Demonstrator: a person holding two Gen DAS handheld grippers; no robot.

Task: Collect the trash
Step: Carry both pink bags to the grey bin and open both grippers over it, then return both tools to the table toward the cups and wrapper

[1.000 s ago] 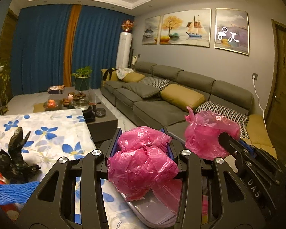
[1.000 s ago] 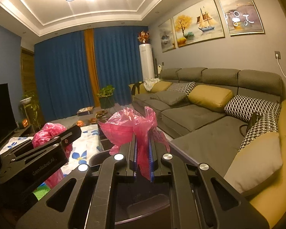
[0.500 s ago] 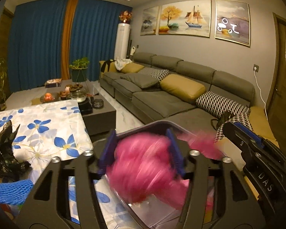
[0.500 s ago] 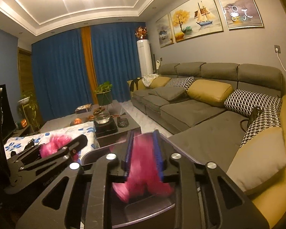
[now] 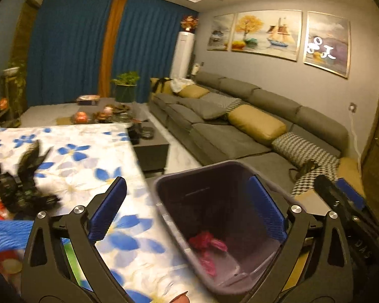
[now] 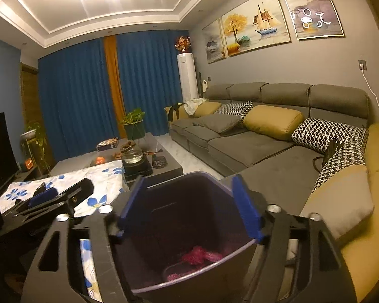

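A dark purple trash bin (image 5: 202, 174) (image 6: 189, 176) stands below both grippers, beside the flowered table. Crumpled pink plastic bags (image 5: 207, 245) (image 6: 198, 255) lie at its bottom. My left gripper (image 5: 187, 212) hangs over the bin's left rim, its jaws opening wide with nothing between them. My right gripper (image 6: 188, 209) is over the bin's mouth, its jaws also opening and empty; it shows at the right edge of the left wrist view as the right gripper (image 5: 346, 202). A crumpled black bag (image 5: 22, 184) lies on the table at the left.
The table wears a white cloth with blue flowers (image 5: 75, 156). Blue netting (image 5: 7, 234) and red scraps lie at its near left edge. A grey corner sofa (image 6: 265, 146) with cushions runs along the right. A dark coffee table (image 6: 161, 166) with tea ware stands beyond.
Both grippers held pink bags a second ago. Their jaws have opened and the bags have dropped into the bin. The left gripper has dipped slightly.
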